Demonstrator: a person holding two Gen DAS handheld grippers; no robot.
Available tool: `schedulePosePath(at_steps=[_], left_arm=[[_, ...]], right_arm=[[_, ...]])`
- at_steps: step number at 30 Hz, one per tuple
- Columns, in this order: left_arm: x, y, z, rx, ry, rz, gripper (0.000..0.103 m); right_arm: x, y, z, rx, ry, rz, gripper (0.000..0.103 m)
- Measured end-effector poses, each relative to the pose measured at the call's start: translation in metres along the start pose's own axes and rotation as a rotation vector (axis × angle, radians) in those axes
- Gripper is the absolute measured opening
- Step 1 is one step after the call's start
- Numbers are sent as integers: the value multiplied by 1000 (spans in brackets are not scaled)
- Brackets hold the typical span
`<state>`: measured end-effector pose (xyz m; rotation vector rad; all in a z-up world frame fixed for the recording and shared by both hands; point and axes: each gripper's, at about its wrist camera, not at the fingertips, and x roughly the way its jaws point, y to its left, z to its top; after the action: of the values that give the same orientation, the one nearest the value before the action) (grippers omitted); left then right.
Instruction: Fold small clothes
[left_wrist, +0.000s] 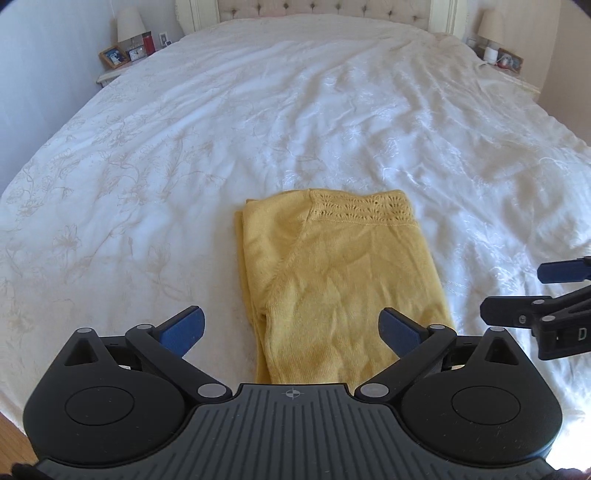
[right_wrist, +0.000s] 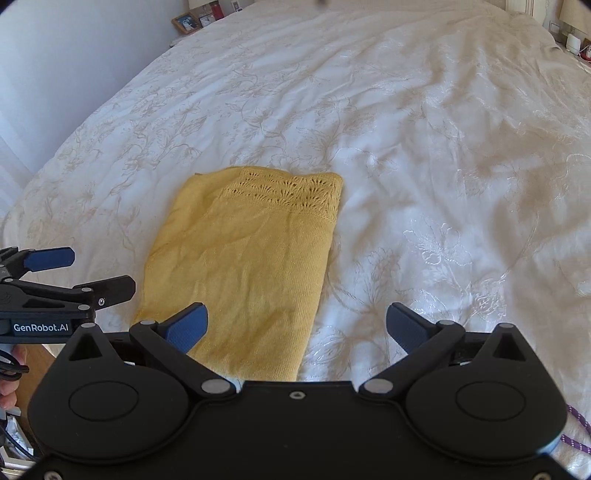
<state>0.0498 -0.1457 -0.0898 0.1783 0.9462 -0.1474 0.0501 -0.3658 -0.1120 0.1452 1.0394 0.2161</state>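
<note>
1. You are holding the left gripper (left_wrist: 291, 328) above the near end of the yellow knit top (left_wrist: 340, 280), with its blue pads spread wide and nothing between them pinched.
2. You are holding the right gripper (right_wrist: 297, 326) just beside it, jaws likewise spread wide; its left pad is hanging over the garment's near right part, and its right pad is hanging over bare bedding.
3. The top is lying folded into a tidy rectangle on the white floral bedspread (left_wrist: 184, 147), near the foot of the bed, its lacy openwork band (left_wrist: 364, 212) facing the headboard (left_wrist: 325, 7).
4. Neither tool is touching the cloth, as far as the views are showing.
5. Nightstands with lamps are flanking the bed's far end.
</note>
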Motion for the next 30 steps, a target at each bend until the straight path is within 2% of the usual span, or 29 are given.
schedulePosePath(at_steps=[3,6,9,17,20,25,30], left_arm=[[-10,-10,-3,18,7,59,102],[-16,-14,-1,11,40,91,102],[-21,-10,1,-42,66,92,102],[-25,-2,1,-82,121,88,101],[-26,-1,-1,-89,128,99,101],[-23,3,-4,-98,163,63,101],[-22,6,-5,-102,180,63,101]], right_arm=[[-10,7,-8,-19,5,-51,102],[-24,7,-13,-2,-32,-68,102],[-38,5,-14,13,-78,-70,102],[-47,13,-13,-6,-70,-141,102],[-49,14,-13,-11,-80,-138,102],[-44,12,-13,31,-48,-117,102],[-39,12,-14,70,-16,-121,102]])
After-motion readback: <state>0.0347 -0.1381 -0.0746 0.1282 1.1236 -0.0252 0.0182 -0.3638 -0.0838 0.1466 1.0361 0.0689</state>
